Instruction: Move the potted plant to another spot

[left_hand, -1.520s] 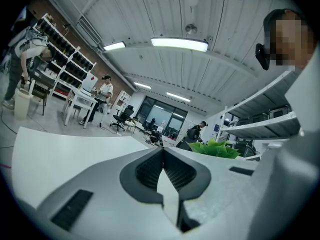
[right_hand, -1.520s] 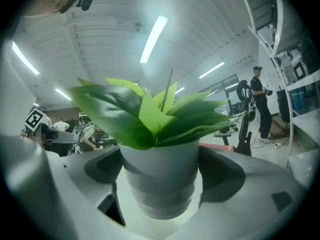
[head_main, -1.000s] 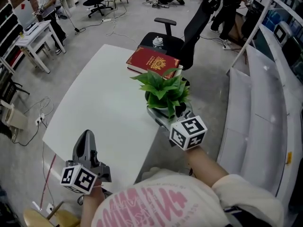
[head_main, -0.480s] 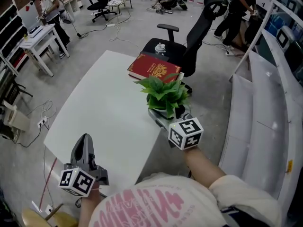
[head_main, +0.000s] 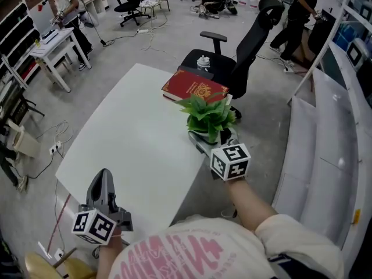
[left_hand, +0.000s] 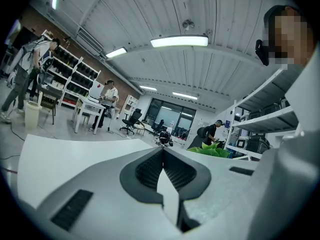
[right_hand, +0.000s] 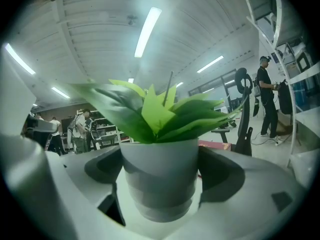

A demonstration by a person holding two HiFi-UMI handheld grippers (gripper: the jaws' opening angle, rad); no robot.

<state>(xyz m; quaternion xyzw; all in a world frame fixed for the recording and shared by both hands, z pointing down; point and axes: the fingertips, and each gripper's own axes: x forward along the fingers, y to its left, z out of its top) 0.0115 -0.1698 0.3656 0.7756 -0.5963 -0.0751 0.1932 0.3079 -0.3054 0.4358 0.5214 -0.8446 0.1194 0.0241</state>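
The potted plant [head_main: 209, 114], green leaves in a small white pot, stands at the right edge of the white table [head_main: 128, 132], just in front of a red book [head_main: 195, 89]. My right gripper [head_main: 210, 139] reaches in from the near side. In the right gripper view the white pot [right_hand: 159, 176] fills the space between the jaws and touches both pads, so the right gripper [right_hand: 159, 184] is shut on it. My left gripper [head_main: 103, 178] hovers over the table's near left corner, far from the plant. Its jaws meet with nothing between them [left_hand: 162, 151].
A black office chair [head_main: 232, 51] stands behind the table's far end with a small item on its seat. A white shelf unit [head_main: 314, 150] runs along the right. People, desks and chairs stand farther back on the grey floor.
The head view has shifted slightly. The right gripper stays closed round the pot at the table's right edge, and the left gripper keeps its place.
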